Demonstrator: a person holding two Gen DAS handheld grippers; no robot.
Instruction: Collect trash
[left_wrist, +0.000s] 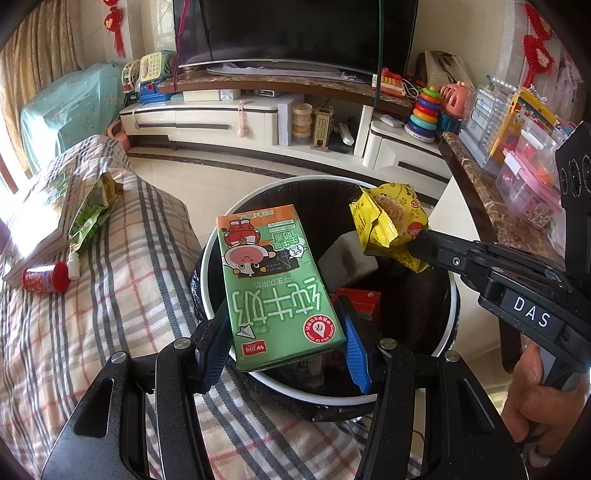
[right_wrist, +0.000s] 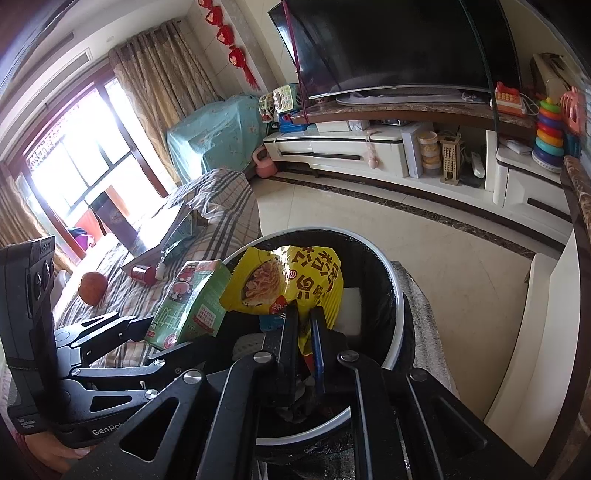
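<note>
My left gripper (left_wrist: 284, 332) is shut on a green milk carton (left_wrist: 275, 284) and holds it over the left rim of the round black trash bin (left_wrist: 221, 236). My right gripper (right_wrist: 304, 332) is shut on a crumpled yellow noodle wrapper (right_wrist: 295, 284) and holds it above the bin's opening (right_wrist: 391, 280). In the left wrist view the right gripper (left_wrist: 417, 245) pinches the wrapper (left_wrist: 388, 221) over the bin's right side. In the right wrist view the carton (right_wrist: 192, 306) sits just left of the wrapper. The bin holds white and red trash (left_wrist: 360, 299).
A plaid-covered table (left_wrist: 110, 295) lies left of the bin, with a green snack bag (left_wrist: 90, 214), a red-capped can (left_wrist: 46, 277), a small white bottle (left_wrist: 74, 264), a flat box (left_wrist: 40, 218) and an orange fruit (right_wrist: 93, 288). A marble-topped counter (left_wrist: 491, 206) stands right. A TV stand (left_wrist: 258, 118) is behind.
</note>
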